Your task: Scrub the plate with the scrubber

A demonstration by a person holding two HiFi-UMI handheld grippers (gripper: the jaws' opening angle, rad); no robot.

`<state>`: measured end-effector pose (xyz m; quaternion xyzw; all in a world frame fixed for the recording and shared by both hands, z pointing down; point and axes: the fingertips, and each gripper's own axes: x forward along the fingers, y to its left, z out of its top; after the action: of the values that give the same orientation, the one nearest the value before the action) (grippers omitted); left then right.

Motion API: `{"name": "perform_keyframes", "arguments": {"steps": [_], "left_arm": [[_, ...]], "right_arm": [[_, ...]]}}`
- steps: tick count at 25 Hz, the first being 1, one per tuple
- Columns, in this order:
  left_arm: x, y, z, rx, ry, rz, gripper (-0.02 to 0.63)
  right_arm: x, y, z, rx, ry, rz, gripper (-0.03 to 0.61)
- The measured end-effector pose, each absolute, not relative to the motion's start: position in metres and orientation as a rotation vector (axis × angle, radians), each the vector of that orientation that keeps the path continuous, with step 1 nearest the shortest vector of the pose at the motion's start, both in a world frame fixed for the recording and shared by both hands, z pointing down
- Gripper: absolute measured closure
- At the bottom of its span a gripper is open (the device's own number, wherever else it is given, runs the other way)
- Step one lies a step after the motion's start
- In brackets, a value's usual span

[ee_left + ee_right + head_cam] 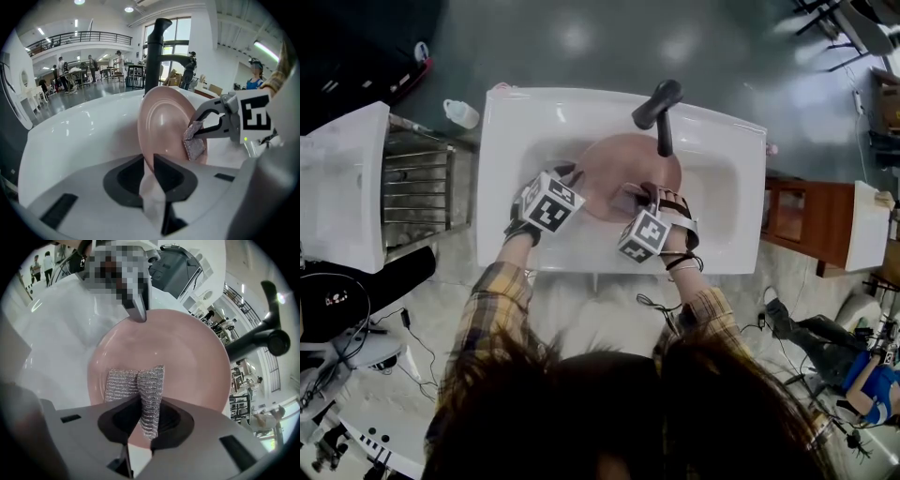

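Scrubbing time at the sink: the pink plate [614, 176] stands tilted on its edge in the white sink [727, 150], and we grip its near rim tight between the jaws of the left gripper [151, 164]. The right gripper [147, 412] sits just beside the left one, on its right. Its jaws are clenched on a folded silver mesh scrubber [136, 380], which spreads over the lower part of the plate's hollow face just ahead of them. We cannot tell whether it presses on the plate. Beyond both grippers the black faucet [661, 108] rises from the sink's far rim, its spout reaching over the plate. Well to the left of the left gripper, past the sink's edge, are a metal drying rack [417, 183] and a small white bottle [461, 113]. A wooden cabinet [797, 220] stands to the right of the right gripper. Plaid sleeves [497, 300] run back from both grippers.
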<state>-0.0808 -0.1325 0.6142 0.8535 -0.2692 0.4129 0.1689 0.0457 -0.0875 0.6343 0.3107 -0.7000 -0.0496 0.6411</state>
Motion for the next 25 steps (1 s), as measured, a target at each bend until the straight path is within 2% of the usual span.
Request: {"name": "perform_keyframes", "arguments": {"steps": [10,25], "left_arm": [[-0.081,-0.126,0.618,2.428,-0.72,1.188,0.548],[-0.079,-0.12,0.622,2.421,-0.717,1.207,0.543]], "right_arm": [[0.093,-0.116,0.607,0.815,-1.542,-0.181,0.495],[0.073,-0.167,0.569,1.026,-1.58,-0.224,0.495]]}}
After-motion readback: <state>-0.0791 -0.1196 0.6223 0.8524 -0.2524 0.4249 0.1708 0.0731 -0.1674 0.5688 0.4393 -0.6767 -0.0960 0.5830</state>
